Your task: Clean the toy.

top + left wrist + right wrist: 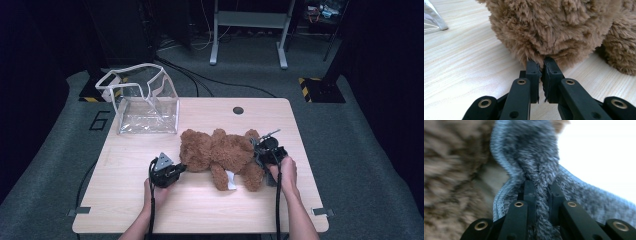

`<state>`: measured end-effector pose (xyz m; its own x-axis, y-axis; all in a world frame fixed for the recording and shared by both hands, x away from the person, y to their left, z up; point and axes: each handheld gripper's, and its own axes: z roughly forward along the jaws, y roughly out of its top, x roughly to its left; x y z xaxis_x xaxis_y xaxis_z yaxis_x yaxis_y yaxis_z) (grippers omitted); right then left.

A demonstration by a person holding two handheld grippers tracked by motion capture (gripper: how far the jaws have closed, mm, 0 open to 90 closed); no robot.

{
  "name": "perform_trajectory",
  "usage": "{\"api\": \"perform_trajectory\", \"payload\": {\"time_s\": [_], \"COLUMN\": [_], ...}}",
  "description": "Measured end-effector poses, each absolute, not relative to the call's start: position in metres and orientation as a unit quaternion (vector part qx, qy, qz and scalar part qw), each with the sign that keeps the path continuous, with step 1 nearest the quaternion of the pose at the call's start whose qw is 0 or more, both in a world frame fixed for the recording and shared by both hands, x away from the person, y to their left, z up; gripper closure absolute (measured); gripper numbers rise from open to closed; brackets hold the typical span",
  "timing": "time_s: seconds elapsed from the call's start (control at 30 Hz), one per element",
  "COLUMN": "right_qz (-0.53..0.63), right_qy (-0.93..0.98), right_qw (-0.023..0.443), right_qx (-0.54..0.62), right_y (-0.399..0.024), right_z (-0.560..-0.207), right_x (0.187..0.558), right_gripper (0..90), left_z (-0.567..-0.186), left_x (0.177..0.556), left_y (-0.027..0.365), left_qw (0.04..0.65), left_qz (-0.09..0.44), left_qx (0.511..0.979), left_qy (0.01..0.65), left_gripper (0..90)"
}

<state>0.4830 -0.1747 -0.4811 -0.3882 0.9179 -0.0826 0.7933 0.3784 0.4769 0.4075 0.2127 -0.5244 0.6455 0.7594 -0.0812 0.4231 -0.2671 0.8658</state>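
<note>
A brown plush teddy bear [220, 155] lies on the wooden table [210, 210], its limbs spread toward the near edge. My left gripper [183, 167] comes in from the bear's left side. In the left gripper view that gripper [541, 62] is shut on a tuft of the teddy bear's [554, 27] fur, low against the tabletop. My right gripper [257, 152] is at the bear's right end. In the right gripper view this gripper [541, 186] is shut on a fold of fuzzy grey fabric [534, 157] that sits against the brown fur [451, 170].
A clear plastic bag [145, 102] with white trim stands open at the table's back left; its corner [434, 20] appears in the left gripper view. A white tag [230, 180] hangs from the bear. A round cable hole [238, 110] is at the table's far edge.
</note>
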Motion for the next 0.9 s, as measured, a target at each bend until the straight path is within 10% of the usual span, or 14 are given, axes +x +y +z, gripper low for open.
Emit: {"api": "perform_trajectory", "payload": {"time_s": [0.4, 0.9], "right_qz": [0.348, 0.284], "right_qy": [0.773, 0.806], "right_qw": [0.113, 0.120], "right_qx": [0.519, 0.505], "right_y": [-0.183, -0.152], "right_z": [-0.418, -0.435], "right_x": [0.465, 0.479], "right_gripper": [80.8, 81.2], "left_z": [-0.525, -0.525], "left_x": [0.407, 0.407], "left_y": [0.211, 0.211], "left_qw": [0.471, 0.471], "left_qz": [0.185, 0.185], "left_qx": [0.774, 0.774], "left_qy": [0.382, 0.382], "left_gripper": [83.6, 83.6]}}
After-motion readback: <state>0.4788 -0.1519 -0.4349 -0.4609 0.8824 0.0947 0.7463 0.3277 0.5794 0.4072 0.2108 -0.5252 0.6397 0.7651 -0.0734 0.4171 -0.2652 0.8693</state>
